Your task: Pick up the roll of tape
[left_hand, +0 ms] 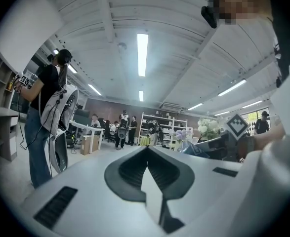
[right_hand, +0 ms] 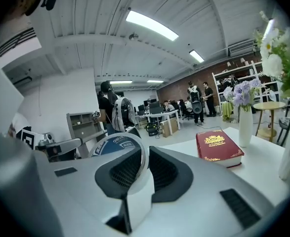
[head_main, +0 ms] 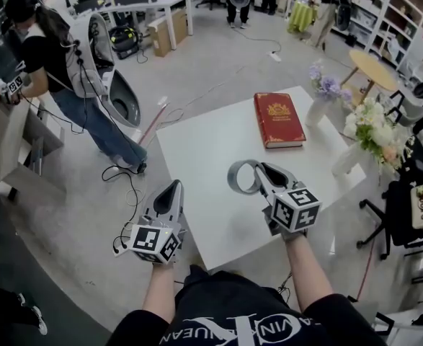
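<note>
The roll of tape (head_main: 240,177) is a grey ring with a blue-printed core. It stands on edge above the white table (head_main: 204,146), and my right gripper (head_main: 259,171) is shut on its rim. In the right gripper view the tape's band (right_hand: 141,158) runs between the dark pads of the right gripper (right_hand: 137,174). My left gripper (head_main: 174,188) hangs off the table's left edge over the floor. In its own view the left gripper (left_hand: 147,168) has its jaws together with nothing in them.
A red book (head_main: 278,119) lies at the table's far side, seen also as the book (right_hand: 218,145) ahead of the right gripper. A white vase with flowers (head_main: 325,94) and a larger bouquet (head_main: 373,132) stand at the right. A person (head_main: 60,63) stands left of the table.
</note>
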